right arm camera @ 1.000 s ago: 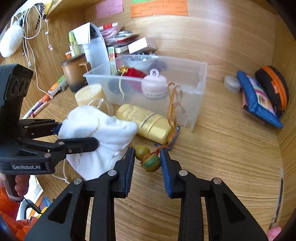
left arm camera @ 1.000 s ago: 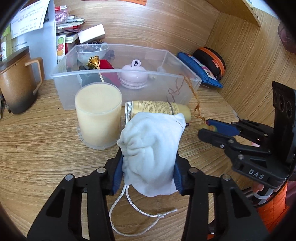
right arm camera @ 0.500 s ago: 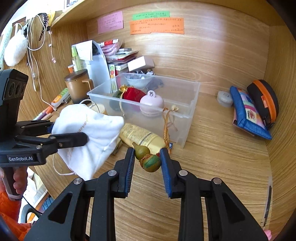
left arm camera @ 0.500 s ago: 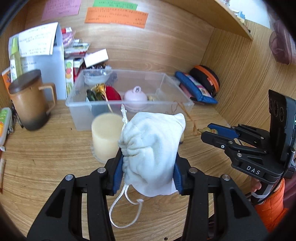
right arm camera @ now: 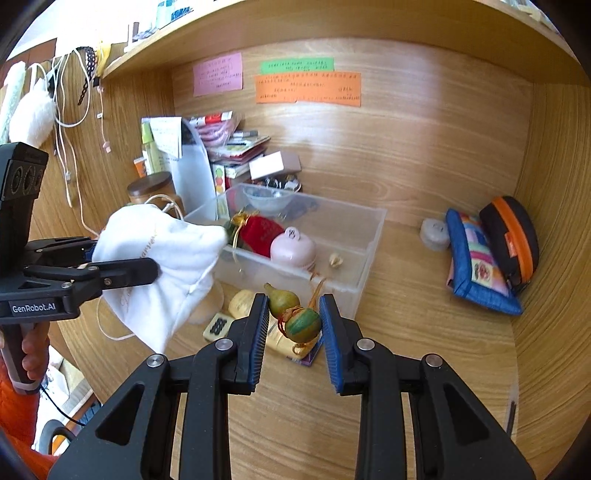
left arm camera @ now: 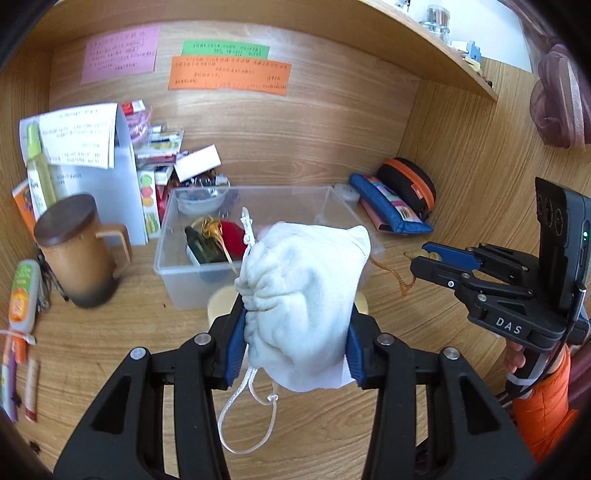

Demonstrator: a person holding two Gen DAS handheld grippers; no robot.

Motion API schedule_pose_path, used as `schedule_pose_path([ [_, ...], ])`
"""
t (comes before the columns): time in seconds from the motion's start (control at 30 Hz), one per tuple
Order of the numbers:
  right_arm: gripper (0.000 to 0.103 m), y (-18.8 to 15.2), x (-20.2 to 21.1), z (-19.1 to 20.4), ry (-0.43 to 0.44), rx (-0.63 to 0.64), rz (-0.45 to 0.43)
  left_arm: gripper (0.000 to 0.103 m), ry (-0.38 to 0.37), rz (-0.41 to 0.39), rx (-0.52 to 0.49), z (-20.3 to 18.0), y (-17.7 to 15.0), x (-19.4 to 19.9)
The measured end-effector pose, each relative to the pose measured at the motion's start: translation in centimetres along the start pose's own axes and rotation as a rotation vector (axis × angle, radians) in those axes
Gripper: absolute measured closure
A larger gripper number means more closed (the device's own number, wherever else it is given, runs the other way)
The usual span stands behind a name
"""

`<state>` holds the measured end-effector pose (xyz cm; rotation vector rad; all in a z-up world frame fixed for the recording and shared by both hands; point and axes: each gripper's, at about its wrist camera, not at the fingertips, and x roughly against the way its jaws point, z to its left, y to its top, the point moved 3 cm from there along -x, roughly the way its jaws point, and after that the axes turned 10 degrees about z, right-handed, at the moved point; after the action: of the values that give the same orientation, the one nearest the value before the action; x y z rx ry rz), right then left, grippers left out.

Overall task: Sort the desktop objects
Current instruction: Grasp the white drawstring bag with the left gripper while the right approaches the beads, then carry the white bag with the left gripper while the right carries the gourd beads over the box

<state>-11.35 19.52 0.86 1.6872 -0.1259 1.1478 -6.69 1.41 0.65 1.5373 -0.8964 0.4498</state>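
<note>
The left gripper [left arm camera: 295, 341] has its blue pads clamped on a white drawstring pouch [left arm camera: 301, 306] (its cord loop dangling below), held in the air in front of the clear plastic bin [right arm camera: 364, 254]. The right gripper [right arm camera: 293, 325], nearly closed, pinches a small gourd charm [right arm camera: 295, 314] above the wooden desk [right arm camera: 424, 332], near the bin's front corner.

**Around the edges of the nook**

Pink [left arm camera: 120, 53], green [left arm camera: 225, 48] and orange [left arm camera: 229, 75] paper notes were stuck to the wooden back wall. White cables [right arm camera: 68, 122] and a fluffy white thing [right arm camera: 31, 110] hung on the left side panel. Jars [left arm camera: 437, 18] stood on the shelf above.
</note>
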Motion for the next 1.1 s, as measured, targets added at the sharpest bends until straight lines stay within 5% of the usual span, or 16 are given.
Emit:
schedule_pose_path([
  [0.73,0.077,6.9,-0.2,-0.7,-0.029,0.062,-0.062,0.058,0.016,-0.071,-0.056,1.2,7.1,2.7],
  [1.1,0.077,9.3,-3.4,-1.5,-0.018,0.060,-0.043,0.058,0.038,-0.036,-0.042,3.5,10.4,-0.4],
])
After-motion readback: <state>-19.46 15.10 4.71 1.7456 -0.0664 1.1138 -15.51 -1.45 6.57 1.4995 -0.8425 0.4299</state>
